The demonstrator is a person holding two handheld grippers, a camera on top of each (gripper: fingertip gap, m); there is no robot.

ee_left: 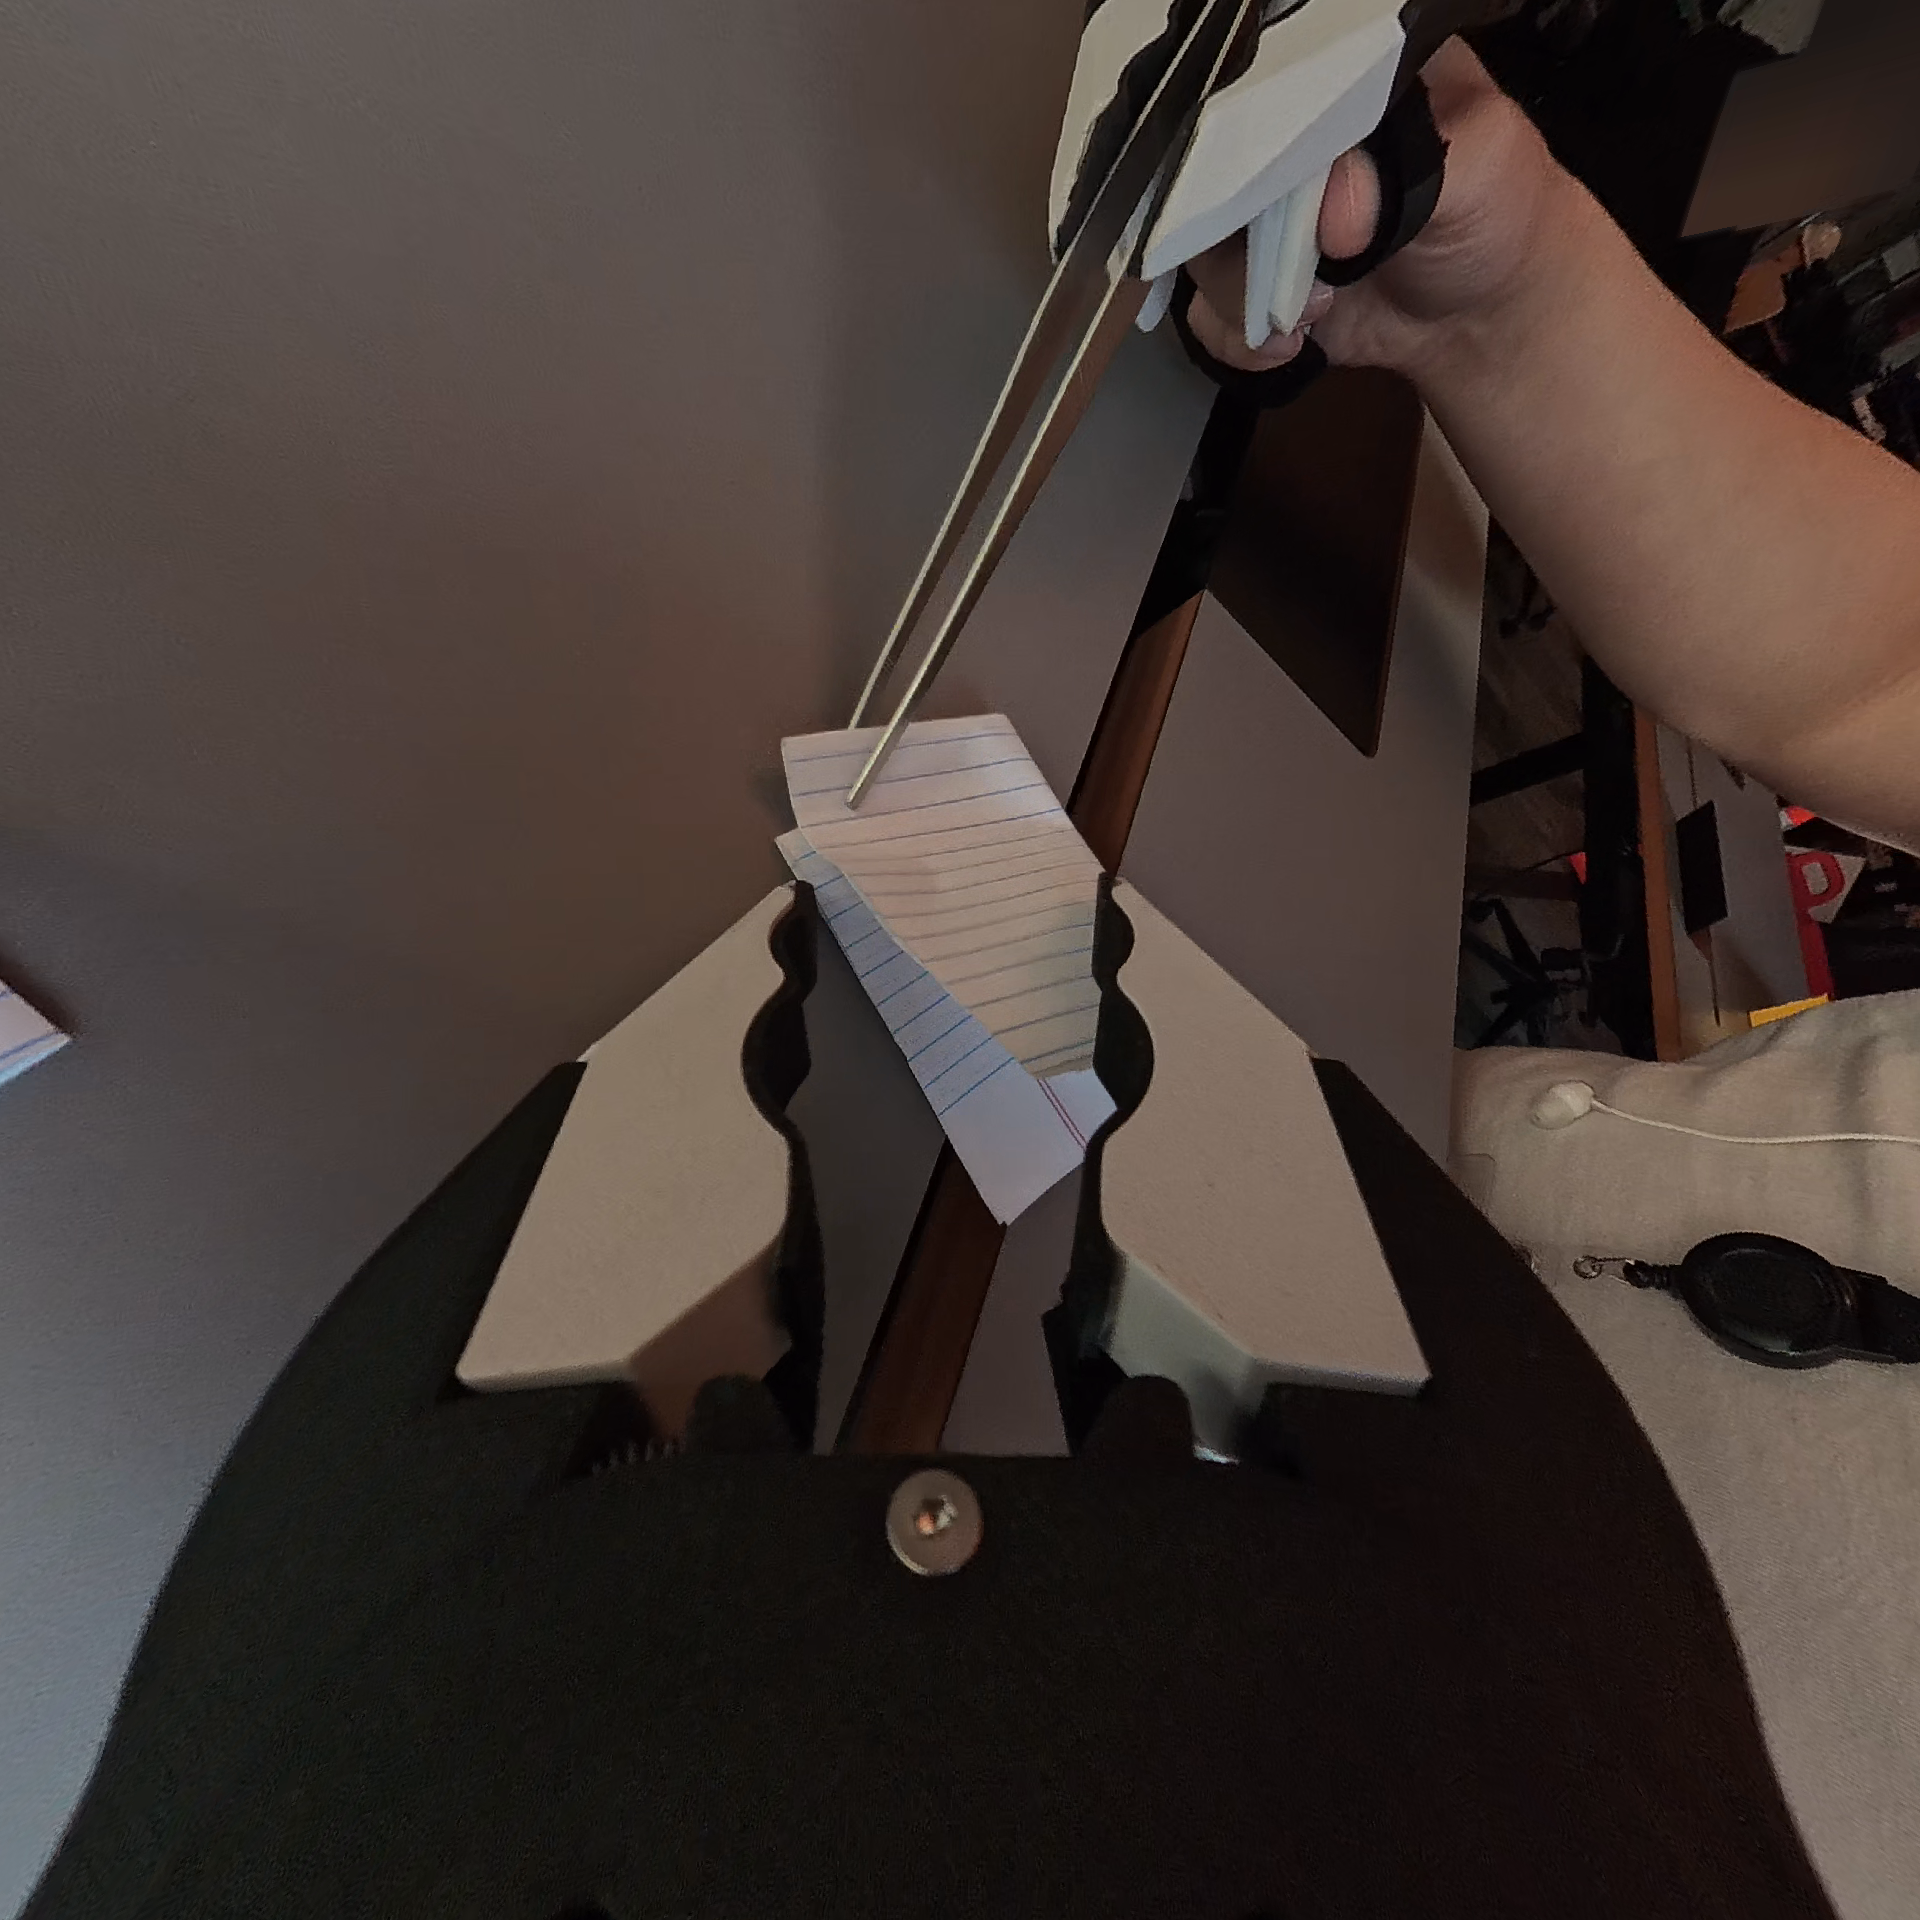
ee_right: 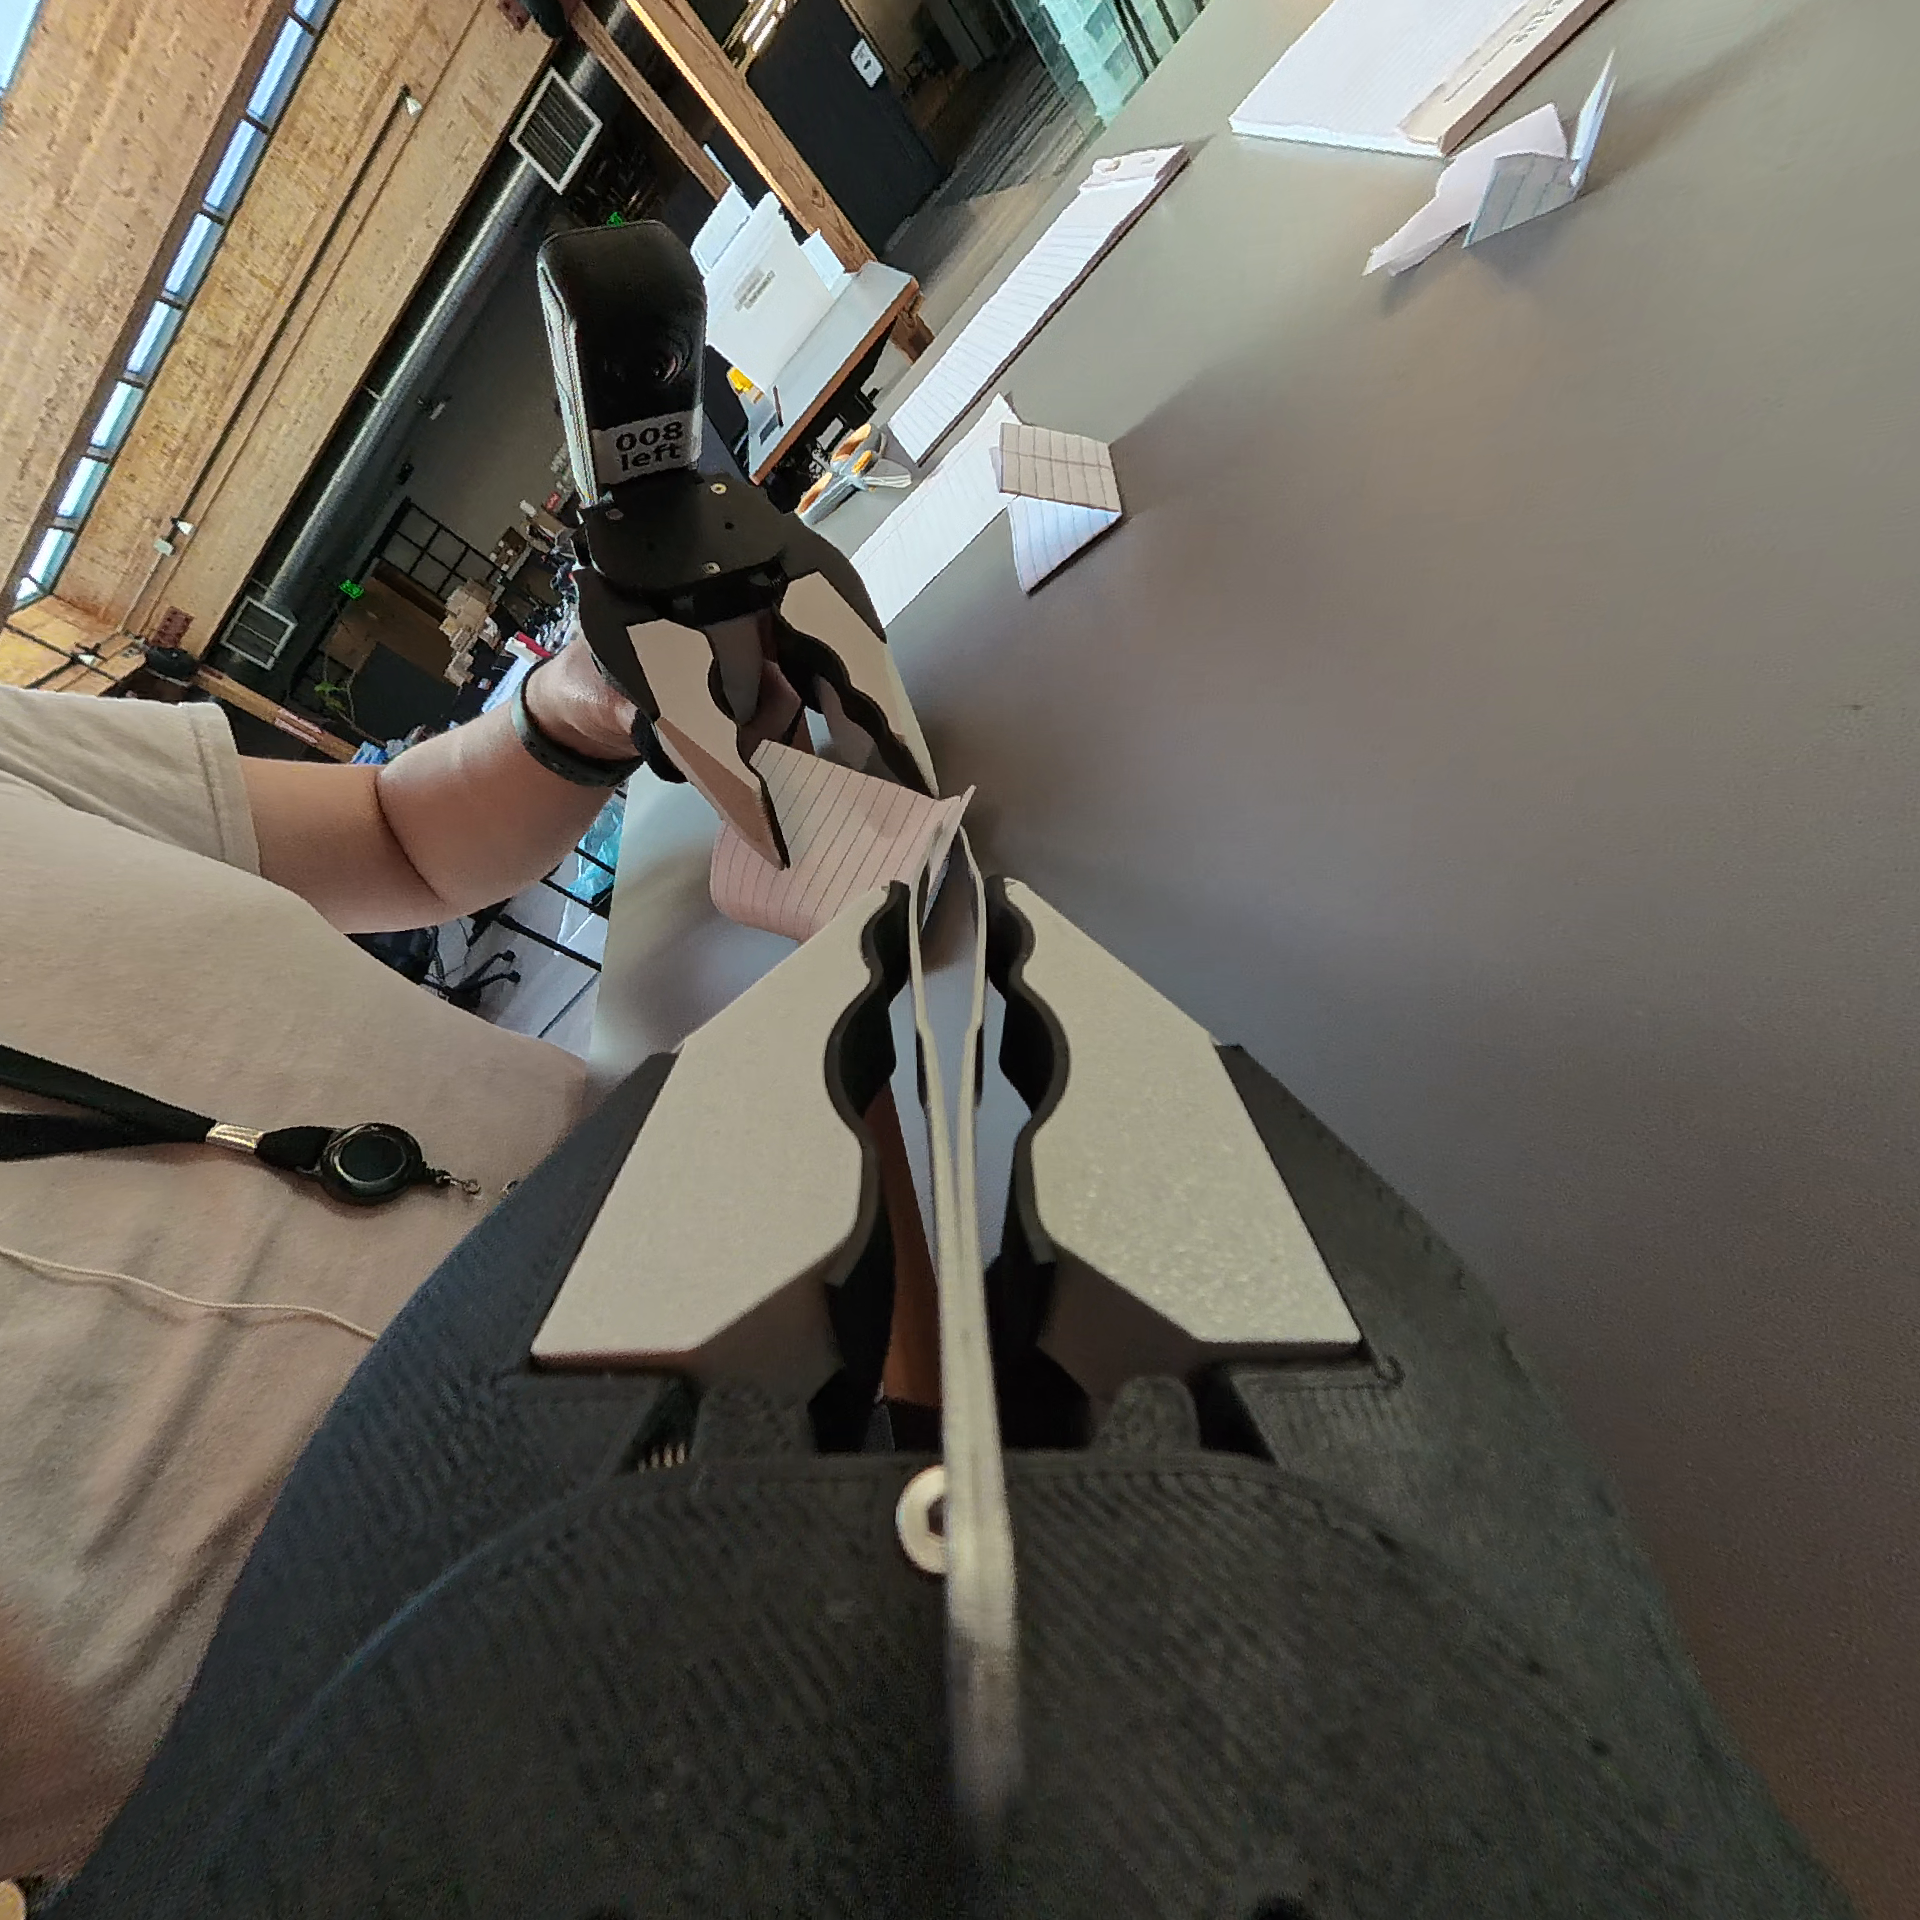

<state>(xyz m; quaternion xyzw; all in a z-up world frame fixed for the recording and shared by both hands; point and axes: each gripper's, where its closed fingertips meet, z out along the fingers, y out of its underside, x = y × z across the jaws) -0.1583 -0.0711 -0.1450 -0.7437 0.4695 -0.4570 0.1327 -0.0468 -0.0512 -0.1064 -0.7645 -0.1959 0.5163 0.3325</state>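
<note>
My left gripper holds a folded piece of lined paper between its fingers, above the grey table. The jaws stand partly apart and the paper buckles between them. My right gripper is shut on long metal tweezers that run out between its fingers. In the left wrist view the tweezers come down from the right gripper at the top. Their tips straddle the paper's far corner. The right wrist view shows the left gripper with the paper.
Lined pads and folded paper pieces lie farther along the grey table. Another paper piece shows at the left edge. The person's beige shirt with a black badge reel is close by. The table's wooden edge runs under the paper. The gap from one gripper's tips to the other's is roughly 12 cm.
</note>
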